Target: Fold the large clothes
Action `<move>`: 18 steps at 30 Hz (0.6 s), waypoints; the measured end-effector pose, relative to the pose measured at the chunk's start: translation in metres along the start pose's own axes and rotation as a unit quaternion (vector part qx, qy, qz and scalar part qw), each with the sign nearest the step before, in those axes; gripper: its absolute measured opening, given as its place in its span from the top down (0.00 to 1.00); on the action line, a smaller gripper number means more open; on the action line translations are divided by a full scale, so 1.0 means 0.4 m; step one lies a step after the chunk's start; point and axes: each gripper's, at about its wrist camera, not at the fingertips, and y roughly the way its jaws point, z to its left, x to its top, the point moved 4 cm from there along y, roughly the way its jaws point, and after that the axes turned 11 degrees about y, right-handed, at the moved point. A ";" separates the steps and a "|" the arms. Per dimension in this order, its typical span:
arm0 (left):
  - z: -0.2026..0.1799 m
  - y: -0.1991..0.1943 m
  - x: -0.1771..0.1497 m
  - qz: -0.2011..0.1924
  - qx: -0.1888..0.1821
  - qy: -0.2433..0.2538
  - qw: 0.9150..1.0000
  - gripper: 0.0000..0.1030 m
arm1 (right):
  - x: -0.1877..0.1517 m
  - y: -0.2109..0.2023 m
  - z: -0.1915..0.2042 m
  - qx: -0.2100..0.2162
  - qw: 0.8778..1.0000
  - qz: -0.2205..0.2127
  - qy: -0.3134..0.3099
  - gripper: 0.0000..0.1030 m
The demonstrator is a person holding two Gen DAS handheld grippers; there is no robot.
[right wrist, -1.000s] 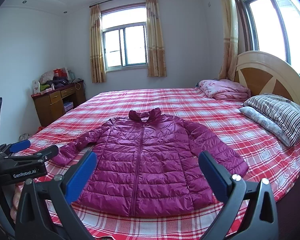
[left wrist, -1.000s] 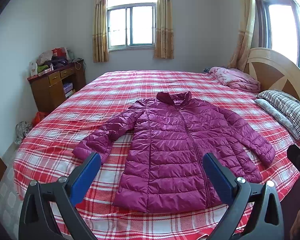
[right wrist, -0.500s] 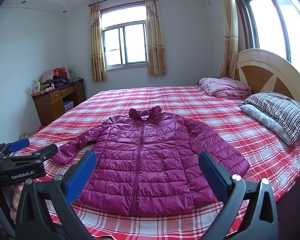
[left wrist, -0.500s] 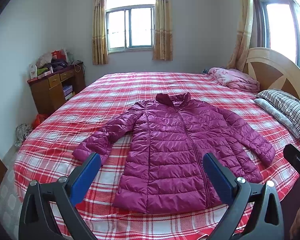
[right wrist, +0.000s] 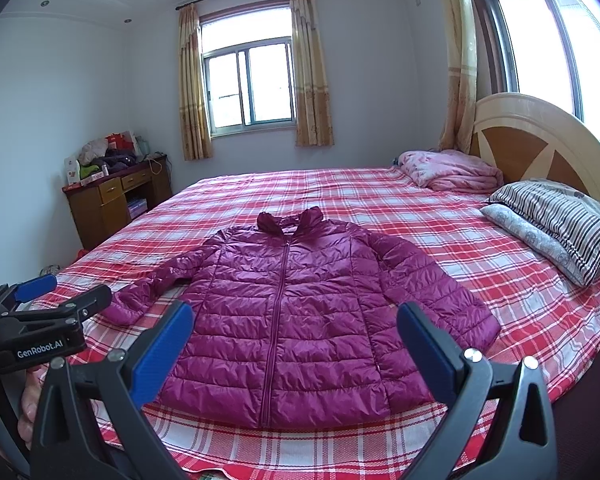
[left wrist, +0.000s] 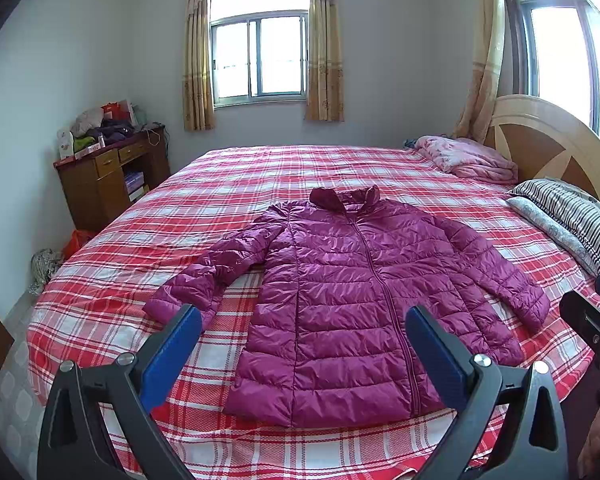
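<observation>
A magenta quilted puffer jacket (left wrist: pixel 352 300) lies flat, zipped, front up, on the red plaid bed (left wrist: pixel 112 292), collar to the far side and both sleeves spread out. It also shows in the right wrist view (right wrist: pixel 292 312). My left gripper (left wrist: pixel 302 346) is open and empty, held above the near bed edge in front of the jacket's hem. My right gripper (right wrist: pixel 294 342) is open and empty too, a little right of the left one. The left gripper also shows from the side in the right wrist view (right wrist: pixel 48 300).
A striped pillow (right wrist: pixel 560 220) and a folded pink blanket (right wrist: pixel 448 170) lie at the wooden headboard (right wrist: pixel 540 144) on the right. A wooden desk (left wrist: pixel 108 180) piled with things stands by the left wall. Windows with curtains are behind.
Both views have shifted slightly; the jacket sits a little lower in the frames. The jacket itself has not moved and both grippers stay open.
</observation>
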 end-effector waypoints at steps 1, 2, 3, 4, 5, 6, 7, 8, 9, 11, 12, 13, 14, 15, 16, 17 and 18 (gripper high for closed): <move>0.000 0.000 0.000 0.000 0.000 0.000 1.000 0.01 | -0.001 0.001 -0.001 0.000 1.000 0.001 0.001 0.00; 0.000 0.000 0.000 0.000 0.001 0.000 1.000 0.01 | -0.002 0.001 -0.001 0.000 1.000 0.001 0.001 0.00; 0.000 0.000 0.000 0.000 0.000 0.000 1.000 0.01 | -0.002 0.002 -0.001 0.000 1.000 0.002 0.001 0.00; 0.000 0.000 0.000 0.000 0.000 0.000 1.000 0.01 | 0.000 0.003 -0.003 0.000 1.000 0.003 0.002 0.00; 0.000 0.000 0.000 0.000 0.001 0.000 1.000 0.01 | 0.000 0.003 -0.004 0.000 1.000 0.003 0.002 0.00; 0.000 0.000 0.000 0.000 0.001 0.000 1.000 0.01 | -0.002 0.003 -0.004 0.000 1.000 0.003 0.002 0.00; 0.000 0.000 0.001 -0.001 0.001 0.001 1.000 0.01 | 0.000 0.004 -0.004 0.000 1.000 0.003 0.002 0.00; -0.001 0.001 0.001 -0.001 0.001 0.001 1.000 0.01 | -0.001 0.004 -0.004 0.000 1.000 0.003 0.002 0.00; -0.001 0.001 0.001 -0.001 0.001 0.001 1.000 0.01 | -0.001 0.004 -0.003 0.000 1.000 0.004 0.002 0.00; -0.001 0.000 0.001 -0.001 0.001 0.001 1.000 0.01 | -0.002 0.005 -0.004 0.000 1.000 0.005 0.003 0.00; -0.001 0.000 0.000 -0.001 0.001 0.001 1.000 0.01 | -0.003 0.006 -0.005 0.000 1.000 0.006 0.004 0.00; -0.001 0.000 0.000 -0.001 0.001 0.001 1.000 0.01 | -0.004 0.006 -0.006 0.000 1.000 0.007 0.004 0.00; -0.001 0.000 0.001 -0.002 0.002 0.001 1.000 0.01 | -0.005 0.006 -0.007 0.000 1.000 0.008 0.005 0.00; 0.000 0.000 0.000 -0.002 0.001 0.000 1.000 0.01 | -0.004 0.007 -0.008 0.000 1.000 0.008 0.006 0.00; -0.001 0.001 0.001 -0.002 0.000 0.001 1.000 0.01 | -0.003 0.007 -0.008 0.000 1.000 0.008 0.005 0.00; -0.002 0.001 0.002 -0.003 0.000 0.001 1.000 0.01 | -0.003 0.007 -0.008 0.000 1.000 0.008 0.005 0.00; -0.003 0.002 0.003 -0.003 0.000 0.002 1.000 0.01 | -0.004 0.006 -0.008 0.000 1.000 0.008 0.006 0.00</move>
